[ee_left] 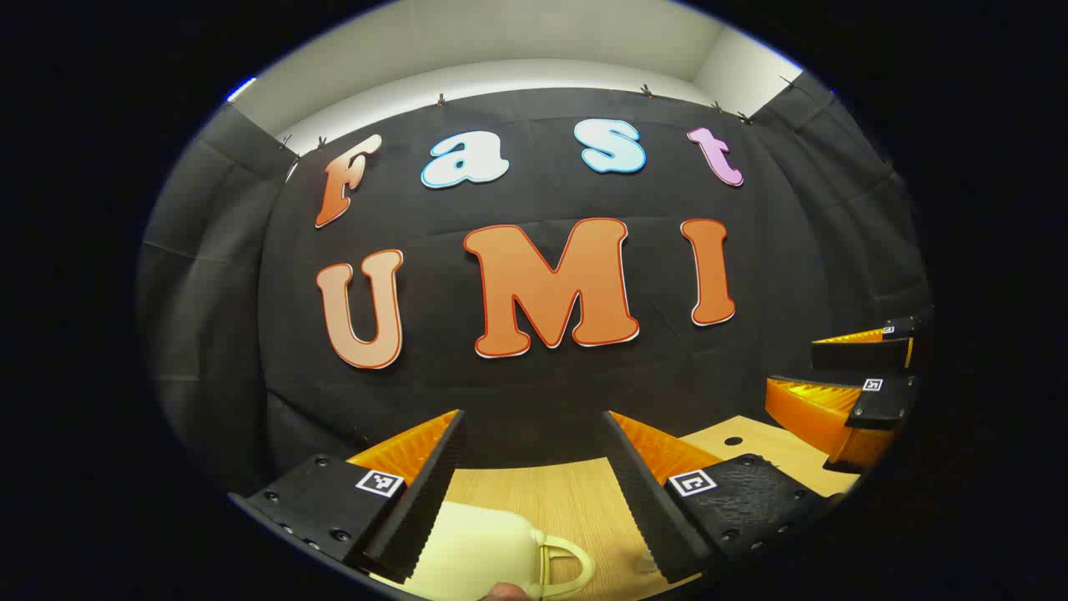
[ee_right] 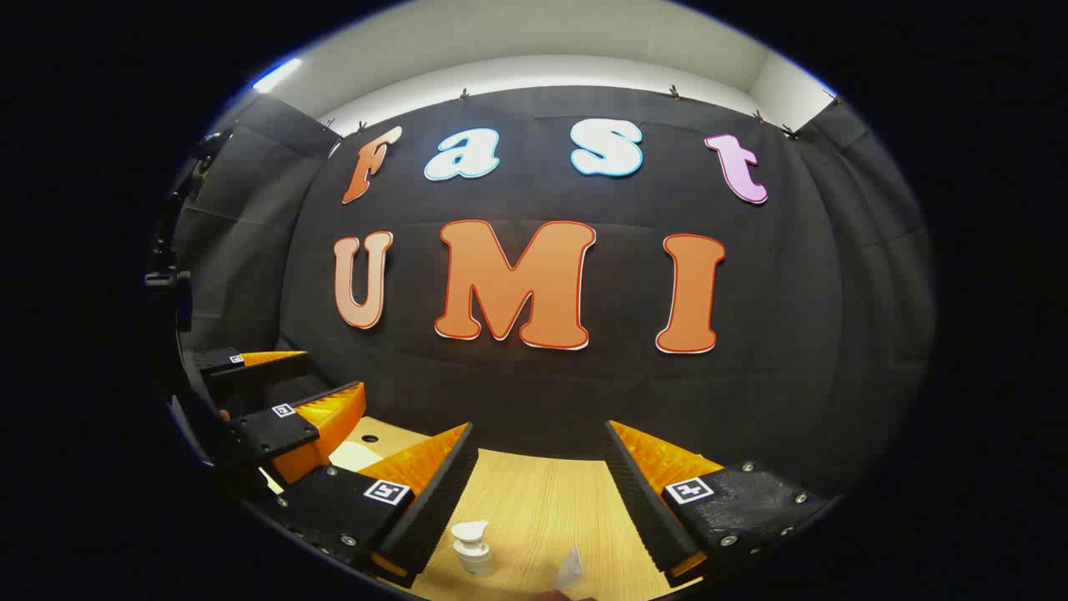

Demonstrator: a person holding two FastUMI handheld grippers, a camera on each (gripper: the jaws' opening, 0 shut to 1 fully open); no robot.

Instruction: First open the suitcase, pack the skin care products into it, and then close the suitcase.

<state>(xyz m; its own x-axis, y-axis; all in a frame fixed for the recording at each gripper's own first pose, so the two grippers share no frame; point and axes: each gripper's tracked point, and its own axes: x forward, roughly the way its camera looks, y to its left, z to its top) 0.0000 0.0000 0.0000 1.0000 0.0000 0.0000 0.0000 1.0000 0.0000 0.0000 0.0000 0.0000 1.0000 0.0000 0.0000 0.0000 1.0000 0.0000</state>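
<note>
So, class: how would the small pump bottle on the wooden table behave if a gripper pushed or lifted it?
The pump bottle looks small and upright, so probably light and apt to tip if pushed high. Its smooth rounded body may slip between the fingers. The pump head looks like the weak spot.

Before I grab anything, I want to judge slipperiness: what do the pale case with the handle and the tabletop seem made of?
Pale yellow case: looks like smooth moulded plastic, matte with a soft sheen, rounded edges and a looped handle; the suitcase, probably. Table: light wood or wood-look laminate, judging by straight parallel grain lines; which one I cannot tell.

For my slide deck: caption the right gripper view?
Open right gripper above wooden table, pump bottle below, left gripper alongside.
</note>
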